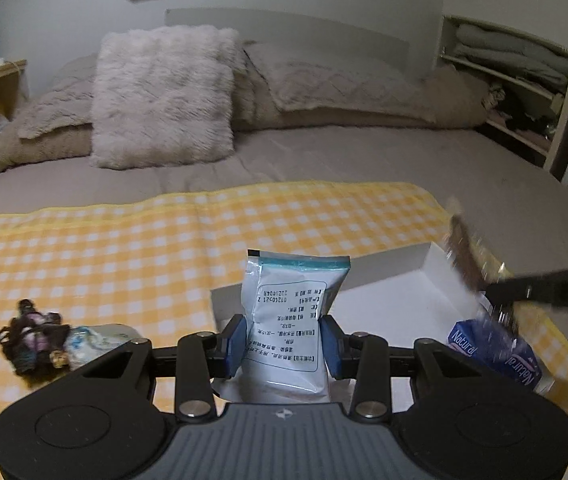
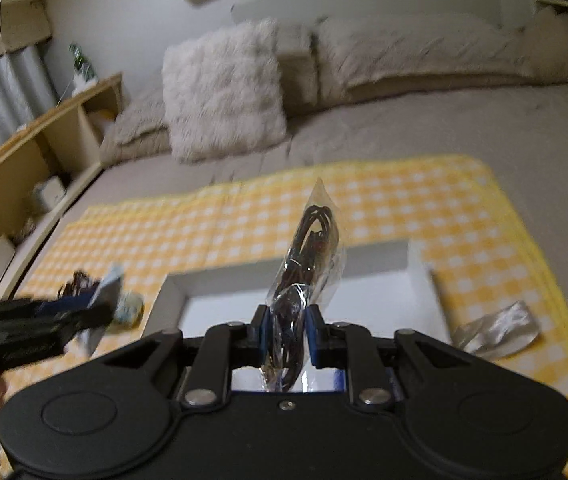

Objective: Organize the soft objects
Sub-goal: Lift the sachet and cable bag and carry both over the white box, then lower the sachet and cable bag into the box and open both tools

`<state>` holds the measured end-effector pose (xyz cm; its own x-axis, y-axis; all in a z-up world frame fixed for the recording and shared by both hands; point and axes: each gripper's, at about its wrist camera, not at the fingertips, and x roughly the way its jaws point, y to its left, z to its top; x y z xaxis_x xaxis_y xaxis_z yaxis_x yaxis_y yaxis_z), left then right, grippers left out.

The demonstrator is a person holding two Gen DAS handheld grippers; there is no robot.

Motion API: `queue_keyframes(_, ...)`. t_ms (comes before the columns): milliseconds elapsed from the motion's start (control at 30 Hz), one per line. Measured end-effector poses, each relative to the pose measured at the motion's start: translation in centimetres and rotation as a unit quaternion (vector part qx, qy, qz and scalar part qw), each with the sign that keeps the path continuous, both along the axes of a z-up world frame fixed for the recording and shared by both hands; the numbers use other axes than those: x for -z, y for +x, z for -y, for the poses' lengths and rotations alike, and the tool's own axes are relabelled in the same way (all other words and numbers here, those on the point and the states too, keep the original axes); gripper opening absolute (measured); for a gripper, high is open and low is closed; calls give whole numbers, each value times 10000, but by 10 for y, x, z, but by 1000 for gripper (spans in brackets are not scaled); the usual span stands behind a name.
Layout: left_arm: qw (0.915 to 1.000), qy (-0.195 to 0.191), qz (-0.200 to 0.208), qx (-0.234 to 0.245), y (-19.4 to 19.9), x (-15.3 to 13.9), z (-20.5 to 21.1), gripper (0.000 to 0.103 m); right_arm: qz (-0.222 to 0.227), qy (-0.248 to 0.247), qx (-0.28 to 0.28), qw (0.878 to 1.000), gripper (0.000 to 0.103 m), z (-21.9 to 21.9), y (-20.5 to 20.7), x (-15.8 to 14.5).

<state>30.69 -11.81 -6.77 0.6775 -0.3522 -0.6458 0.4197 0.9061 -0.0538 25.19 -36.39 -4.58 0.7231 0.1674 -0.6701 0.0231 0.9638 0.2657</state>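
Observation:
My left gripper [image 1: 284, 344] is shut on a white foil packet [image 1: 290, 312] with a teal top edge and a printed label, held upright over the near wall of a white open box [image 1: 388, 280]. My right gripper [image 2: 287, 336] is shut on a clear plastic bag of dark cords [image 2: 308, 256], upright above the same white box [image 2: 418, 264]. In the left wrist view the right gripper [image 1: 488, 292] reaches in from the right with that bag [image 1: 464, 256]. A blue "Natural" tissue pack [image 1: 496, 352] lies in the box's right part. The left gripper [image 2: 99, 312] looks blurred in the right wrist view.
A yellow checked cloth [image 1: 123, 248] covers the bed under the box. A bundle of dark hair ties [image 1: 31, 340] and a small pale packet [image 1: 91, 340] lie left of the box. A silver foil packet [image 2: 500, 332] lies to its right. A furry pillow [image 1: 163, 96] leans at the bedhead.

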Motion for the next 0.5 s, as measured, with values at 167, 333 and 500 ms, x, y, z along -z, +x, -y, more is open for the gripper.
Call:
queue_keyframes(167,9998,8,-171,102,19,17,13,42,-516,220,-485,9972,20,-21,0,22)
queue_keyframes(333,9992,-41,-348,185,38,34,23,42,-872,814,-921,9886,21,-34,0,39)
queue_keyframes(500,9989,5,-464,68,53,52,27,72,-1384,1382,-1145,9740,40,-33,5,65)
